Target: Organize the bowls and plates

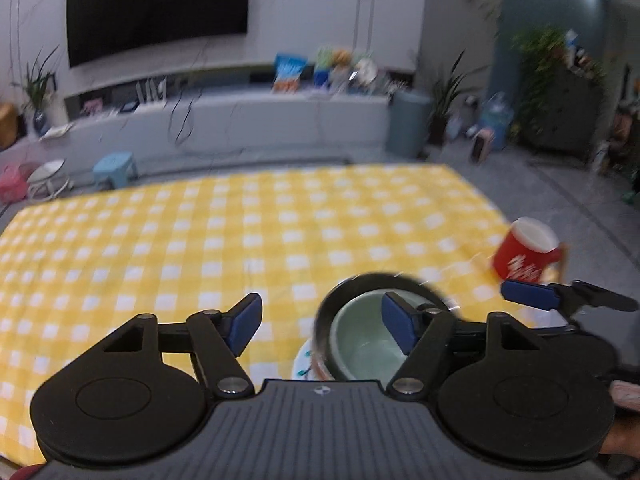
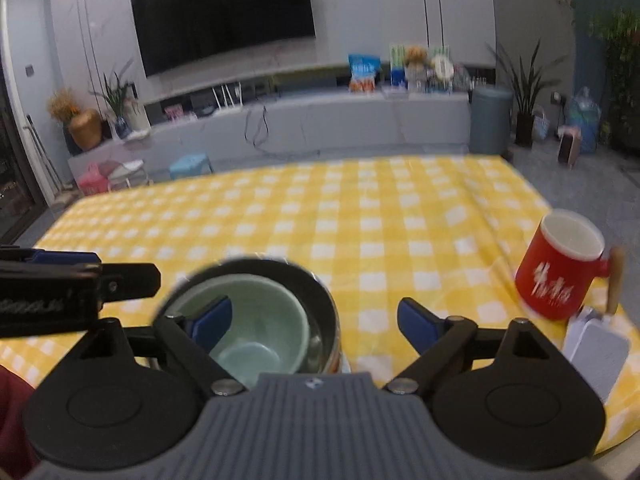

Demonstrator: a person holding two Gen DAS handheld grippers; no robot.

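**A:** Where do the dishes stand?

**B:** A pale green bowl (image 2: 256,328) sits nested inside a dark bowl (image 2: 320,292), and the pair rests on a white plate (image 1: 302,364) of which only an edge shows. The stack is the landmark: it stands on the yellow checked tablecloth (image 2: 360,216) at the near edge. Nesting small inside large suggests the organizing is largely done here.

**B:** A red mug (image 2: 560,276) stands well to the right of the stack, apart from it, with a pale flat object (image 2: 600,352) just in front of the mug; what that object is cannot be told.

**A:** And the claws?

**B:** The left gripper (image 1: 324,328) is released: its blue pads are spread, one over the cloth left of the stack, the other above the green bowl, pressing on nothing. The right gripper (image 2: 316,324) is likewise released, jaws wide, one pad over the green bowl, the other over bare cloth right of the stack.

**A:** Why so wide?

**B:** Probably to clear the rims. Neither holds a dish; both look down onto the stack.
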